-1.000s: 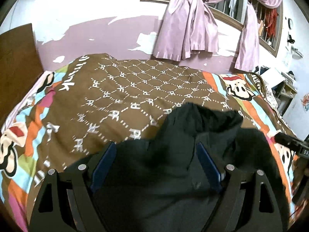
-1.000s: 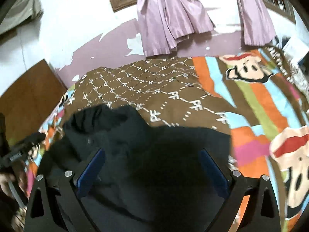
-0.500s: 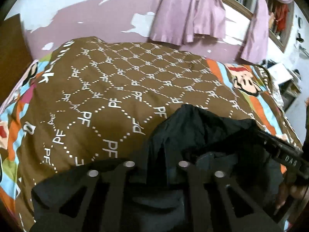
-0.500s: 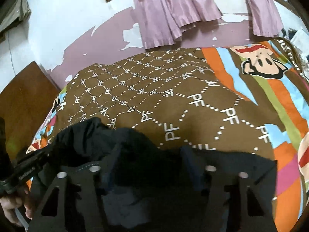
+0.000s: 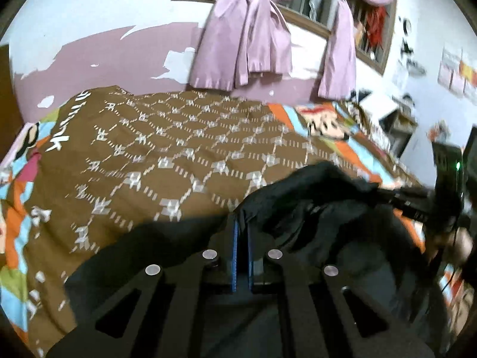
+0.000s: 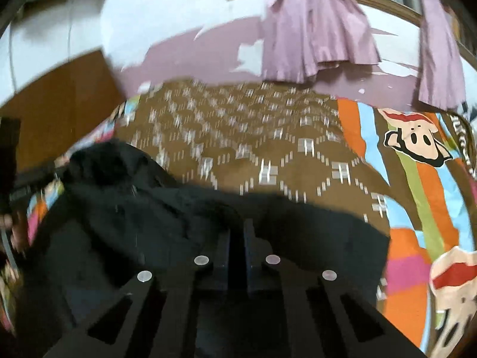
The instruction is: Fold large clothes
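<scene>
Both tongs are clamped onto the black garment (image 5: pixel 322 232), which lies bunched on the near part of the bed (image 5: pixel 155 161).

Left tongs (image 5: pixel 241 232): blue-padded fingers (image 5: pixel 235 256) pressed almost together, a fold of the dark cloth pinched between them at the tips. From there the cloth spreads left along the bottom of the view and rises in a rumpled hump to the right. At the far right of the left wrist view, the right tongs (image 5: pixel 417 205) appear as a black bar reaching into that hump; a small green light glows on the device above it. Blurred there, details unclear.

Right tongs (image 6: pixel 237 232): fingers (image 6: pixel 249 256) likewise drawn in close, nipping an edge of the garment (image 6: pixel 143 208). In this view the cloth covers the lower middle, with a raised lump at upper left. The left tongs (image 6: pixel 35 176) show at the left edge as a dark bar touching that lump, with a bit of a hand (image 6: pixel 15 226) below.

Bed cover: brown with a white diamond pattern in the middle, striped orange, blue, green and pink at the sides, with a cartoon monkey face (image 6: pixel 413 138) on the right. Behind the bed, a wall with peeling purple paint (image 5: pixel 119 56), a knotted lilac curtain (image 5: pixel 244 38) hanging from a wood-framed window, and a brown headboard (image 6: pixel 59 101) at the left. Both views are motion-blurred.
</scene>
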`<state>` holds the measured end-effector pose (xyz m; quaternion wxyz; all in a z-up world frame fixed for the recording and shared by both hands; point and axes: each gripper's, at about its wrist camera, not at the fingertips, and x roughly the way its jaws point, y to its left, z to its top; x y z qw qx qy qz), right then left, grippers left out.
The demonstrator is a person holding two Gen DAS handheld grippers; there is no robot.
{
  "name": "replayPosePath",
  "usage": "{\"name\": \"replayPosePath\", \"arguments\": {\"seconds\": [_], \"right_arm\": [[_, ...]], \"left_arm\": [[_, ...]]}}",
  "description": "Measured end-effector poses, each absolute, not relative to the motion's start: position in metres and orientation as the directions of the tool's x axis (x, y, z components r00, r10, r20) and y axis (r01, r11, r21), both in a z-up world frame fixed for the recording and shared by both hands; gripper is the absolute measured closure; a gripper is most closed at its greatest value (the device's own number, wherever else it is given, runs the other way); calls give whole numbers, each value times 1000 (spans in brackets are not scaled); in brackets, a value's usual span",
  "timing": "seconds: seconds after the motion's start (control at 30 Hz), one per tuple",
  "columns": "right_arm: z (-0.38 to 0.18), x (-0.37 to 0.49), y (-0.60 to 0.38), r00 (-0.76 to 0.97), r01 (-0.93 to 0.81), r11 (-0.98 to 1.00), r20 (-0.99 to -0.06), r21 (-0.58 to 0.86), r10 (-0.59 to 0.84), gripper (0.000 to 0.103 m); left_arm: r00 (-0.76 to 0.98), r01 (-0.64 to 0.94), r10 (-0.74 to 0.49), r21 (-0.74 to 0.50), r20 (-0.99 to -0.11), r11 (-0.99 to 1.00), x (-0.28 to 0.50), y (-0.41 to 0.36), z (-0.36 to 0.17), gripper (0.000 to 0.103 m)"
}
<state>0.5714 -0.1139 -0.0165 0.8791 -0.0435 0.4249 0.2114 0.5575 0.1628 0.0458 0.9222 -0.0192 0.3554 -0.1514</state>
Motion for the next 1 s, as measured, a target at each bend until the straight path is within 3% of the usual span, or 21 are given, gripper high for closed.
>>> {"name": "replayPosePath", "arguments": {"seconds": [0.27, 0.37, 0.5, 0.6, 0.7, 0.83, 1.0], "right_arm": [[-76, 561, -101, 446, -414, 910, -874, -11, 193, 99], [-86, 562, -102, 446, -405, 914, -875, -8, 190, 99], [-78, 555, -110, 481, -394, 919, -849, 10, 216, 99], [-74, 547, -104, 510, -418, 906, -842, -66, 174, 99], [-67, 541, -103, 511, -434, 899, -837, -55, 196, 99], [-54, 535, -112, 517, -409, 913, -826, -7, 225, 83], [-20, 530, -119, 609, -365, 931, -759, -9, 231, 82]], "left_arm": [[562, 309, -157, 30, -812, 951, 527, 127, -27, 100], [539, 312, -86, 104, -838, 944, 532, 113, -49, 100], [563, 325, -79, 133, -822, 936, 524, 109, -47, 100], [585, 325, -125, 90, -801, 941, 515, 121, -41, 99], [590, 287, -147, 36, -794, 957, 506, 130, -35, 94], [586, 237, -174, -38, -792, 971, 493, 141, -26, 93], [642, 192, -197, -93, -741, 977, 482, 152, 5, 93]]}}
